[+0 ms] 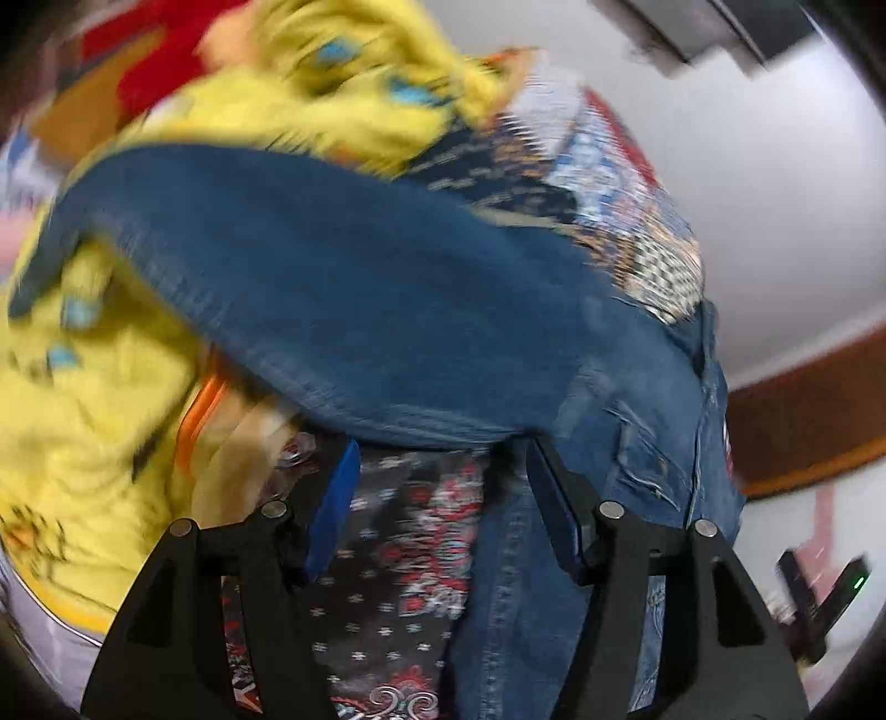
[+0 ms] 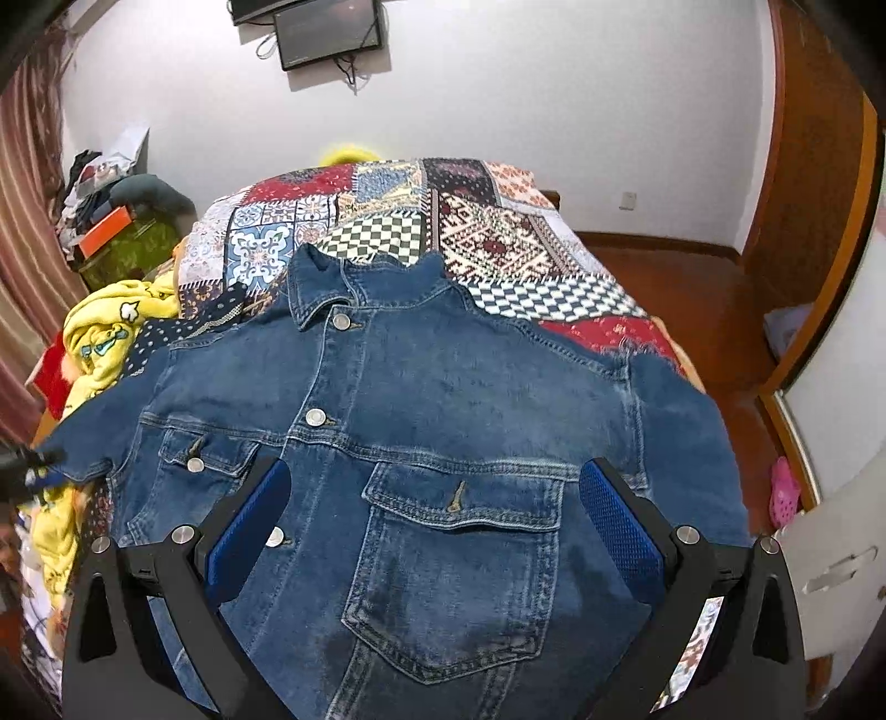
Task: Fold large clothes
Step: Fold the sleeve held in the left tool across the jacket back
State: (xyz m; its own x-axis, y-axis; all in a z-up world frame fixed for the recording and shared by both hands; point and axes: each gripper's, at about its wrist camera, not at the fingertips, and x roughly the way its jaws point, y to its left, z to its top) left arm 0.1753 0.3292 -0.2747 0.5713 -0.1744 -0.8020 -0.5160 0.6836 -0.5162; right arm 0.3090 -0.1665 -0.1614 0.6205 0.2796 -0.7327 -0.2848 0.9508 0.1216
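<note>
Nearest my right tongs [image 2: 434, 526] is the chest pocket of the denim jacket [image 2: 421, 399], which lies face up and spread flat on the bed [image 2: 498, 238], collar toward the far wall and both sleeves out to the sides. These tongs stand wide apart above the cloth, one blue pad over the button placket and the other near the sleeve seam, with nothing pinched between them. A patchwork quilt [image 2: 387, 216] covers the bed beyond the collar, and a yellow printed garment [image 2: 105, 338] is heaped at the edge beside one sleeve. My left tongs [image 1: 440, 476] are partly open, and nothing is gripped in them: a denim sleeve [image 1: 343, 288] crosses just in front of the fingertips, blurred, and I cannot tell whether it touches them. Below that sleeve, between the fingers, shows a dark floral cloth [image 1: 410, 554], with more denim on one side. The yellow garment [image 1: 83, 399] fills the other side of that view, also blurred. A dark screen [image 2: 329, 30] hangs on the white wall.
</note>
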